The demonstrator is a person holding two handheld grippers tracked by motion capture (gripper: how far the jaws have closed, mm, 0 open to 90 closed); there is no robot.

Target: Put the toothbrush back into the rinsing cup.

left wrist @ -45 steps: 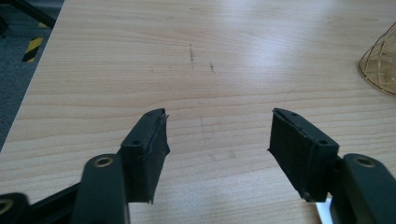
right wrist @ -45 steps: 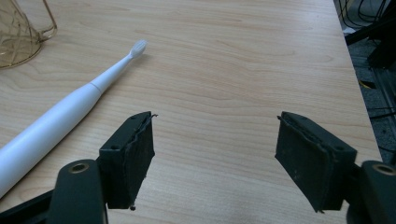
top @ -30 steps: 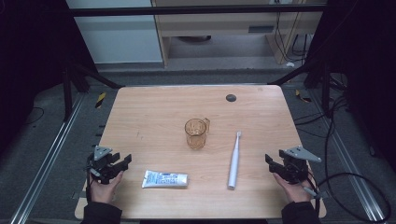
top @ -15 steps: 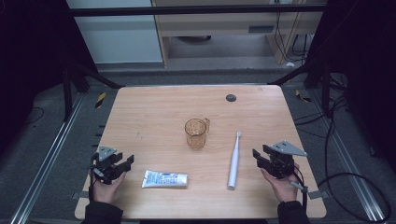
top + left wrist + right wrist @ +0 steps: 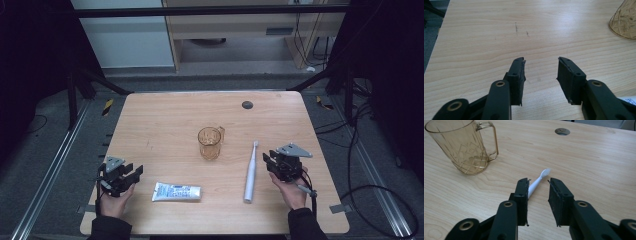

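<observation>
Though the tube (image 5: 176, 191) carries print, you cannot read it. Your right gripper (image 5: 537, 185), jaws apart and just closing, grasps nothing; the toothbrush (image 5: 537, 181) lies just beside it, near the mug (image 5: 465, 147). Your left gripper (image 5: 541, 66), also closing, stands empty over bare table (image 5: 486, 30).

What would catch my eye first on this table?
Probably the amber glass mug standing in the middle of the wooden table. To its right lies a white toothbrush, with the right tongs close beside it, open. A toothpaste tube lies near the front edge.
</observation>
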